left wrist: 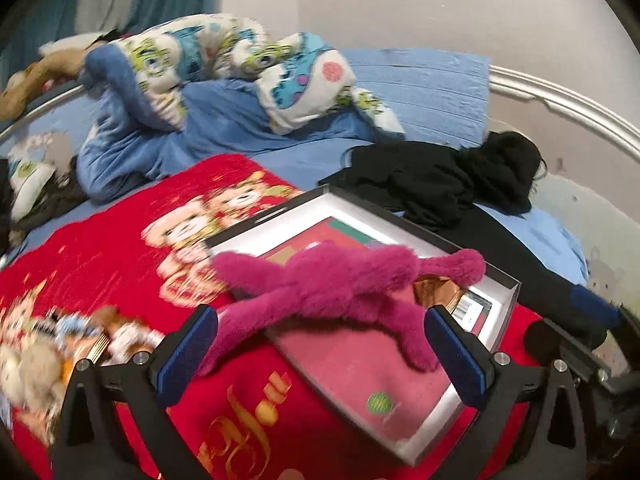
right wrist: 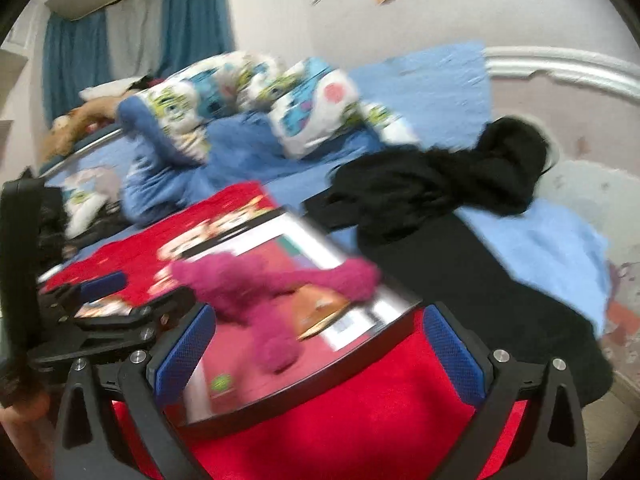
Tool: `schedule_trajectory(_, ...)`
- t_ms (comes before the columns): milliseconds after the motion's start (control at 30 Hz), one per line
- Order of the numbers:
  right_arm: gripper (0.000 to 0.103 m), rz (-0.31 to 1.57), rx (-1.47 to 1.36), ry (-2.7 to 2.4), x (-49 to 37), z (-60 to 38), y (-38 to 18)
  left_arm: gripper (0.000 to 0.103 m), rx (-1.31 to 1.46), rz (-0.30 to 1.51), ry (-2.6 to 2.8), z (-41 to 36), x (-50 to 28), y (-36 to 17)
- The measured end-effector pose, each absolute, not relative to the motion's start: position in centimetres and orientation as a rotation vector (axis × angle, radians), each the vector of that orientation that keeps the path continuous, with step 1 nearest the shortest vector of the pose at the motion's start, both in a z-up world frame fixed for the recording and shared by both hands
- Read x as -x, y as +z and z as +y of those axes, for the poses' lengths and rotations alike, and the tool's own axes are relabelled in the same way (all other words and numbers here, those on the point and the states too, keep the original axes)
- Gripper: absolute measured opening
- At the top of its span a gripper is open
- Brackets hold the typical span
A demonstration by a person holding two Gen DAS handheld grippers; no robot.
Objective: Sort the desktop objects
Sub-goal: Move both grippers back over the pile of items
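Two wide-spread blue pads are framing the left wrist view, so the left gripper (left wrist: 320, 344) is sitting open and holding nothing. Just ahead of it the magenta plush toy (left wrist: 340, 284) is sprawling across the shallow open box (left wrist: 506, 304), one limb hanging over the near-left rim onto the red cartoon blanket (left wrist: 120, 264). That sprawl reads as a toy dropped into the box as its sorting spot, not tucked in fully. Under it a pink notebook with a green sticker (left wrist: 360, 372) is lying flat on the box floor, and a brown packet (left wrist: 436, 292) is peeking out by the right side. Off to the near left, small blurred plush figures (left wrist: 36, 360) are lying on the blanket, well apart from the box, probably waiting their turn. Black clothing (left wrist: 440, 180) is heaped behind the box on the blue bedsheet (left wrist: 420, 84).

Over to the right wrist view, heavily blurred: the right gripper (right wrist: 320, 348) is likewise spread wide with nothing between its pads, hovering over the near rim of the box (right wrist: 320, 404). The plush toy (right wrist: 264, 296) is draped inside, one leg trailing toward the camera. At the left, the other gripper (right wrist: 120, 300) is showing side-on, beside the box's left edge. With both tools empty, my read is that they are pausing between picks.
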State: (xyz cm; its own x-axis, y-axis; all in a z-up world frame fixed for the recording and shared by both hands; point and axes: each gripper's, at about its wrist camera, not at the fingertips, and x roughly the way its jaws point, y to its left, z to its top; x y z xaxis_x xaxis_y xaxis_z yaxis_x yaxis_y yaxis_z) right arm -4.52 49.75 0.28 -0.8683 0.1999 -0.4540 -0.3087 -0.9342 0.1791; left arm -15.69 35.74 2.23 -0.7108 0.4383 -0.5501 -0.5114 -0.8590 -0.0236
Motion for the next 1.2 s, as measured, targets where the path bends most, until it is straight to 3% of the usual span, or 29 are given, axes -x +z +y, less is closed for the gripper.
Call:
schedule_trajectory(233,0.103,0.207,0.623,2.826,5.6,45.1,0.9,0.103,0.897,-0.046,2.669,27.6,14.0,3.2)
schedule_trajectory(333,0.103,0.161,0.639,2.864,6.8,42.3,1.0,0.103,0.922,-0.018,2.767,23.3,12.7,4.0)
schedule_trajectory(500,0.103,0.329,0.612,3.033,7.3,37.6,1.6,0.103,0.959,0.001,2.929,16.8,10.8,4.8)
schedule_trajectory(633,0.103,0.259,0.62,3.143,7.9,33.3,1.7,0.103,0.984,-0.038,3.006,12.5,9.6,4.5)
schedule_trajectory(900,0.103,0.257,0.638,3.262,9.0,28.8,1.4,0.103,1.019,-0.039,3.066,7.5,8.8,3.8)
schedule_trajectory(1200,0.103,0.319,0.662,3.322,11.2,25.5,0.3,0.103,1.027,0.087,3.098,4.7,9.8,2.3)
